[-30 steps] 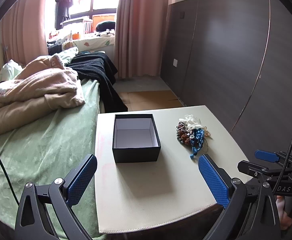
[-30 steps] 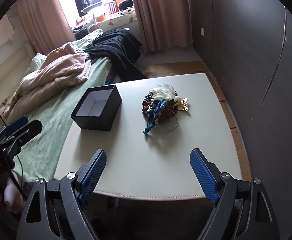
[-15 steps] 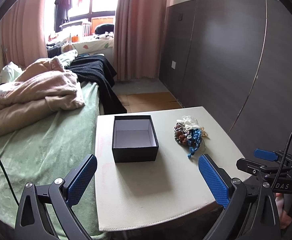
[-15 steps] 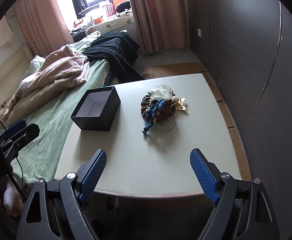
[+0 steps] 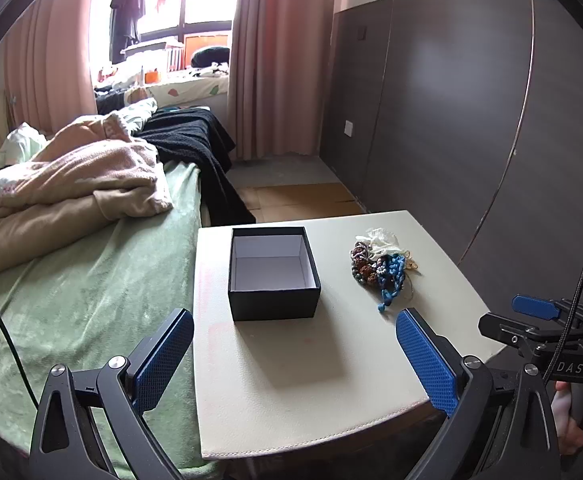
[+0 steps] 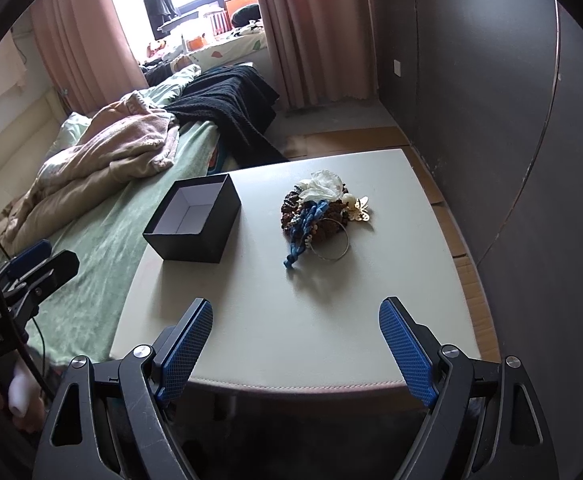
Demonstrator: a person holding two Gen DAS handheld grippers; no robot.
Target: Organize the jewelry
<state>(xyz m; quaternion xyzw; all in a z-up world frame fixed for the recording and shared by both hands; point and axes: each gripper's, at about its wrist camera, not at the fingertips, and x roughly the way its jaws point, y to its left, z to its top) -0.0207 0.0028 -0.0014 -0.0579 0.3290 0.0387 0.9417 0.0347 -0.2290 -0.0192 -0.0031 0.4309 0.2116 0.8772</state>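
- The box [image 5: 273, 272], black outside and pale inside, sits open at the centre of the left wrist view, on the left part of the counter [image 5: 291, 380]. Nothing can be seen inside it.
- The jewelry pile [image 6: 319, 212] lies in one tangle at the centre of the right wrist view, to the right of the box and apart from it: dark beads, a blue cord [image 6: 305, 232], a white fabric flower [image 6: 323, 186], a metal ring [image 6: 331, 240] and a small gold piece [image 6: 359, 210], all overlapping.
- The left tongs [image 5: 295, 360], at the bottom of their own view, stand wide apart with nothing between them, hanging over the near edge of the counter in front of the box.
- The right tongs [image 6: 295, 350], at the bottom of their view, are also spread wide and empty, aimed toward the pile but well short of it.
- By my reading the task has not really begun: no piece is in the box and none is separated from the tangle.
- Everything is left to do: lift the pieces out of the pile, probably one at a time, and place them in the box. The tangle may drag several pieces along together.
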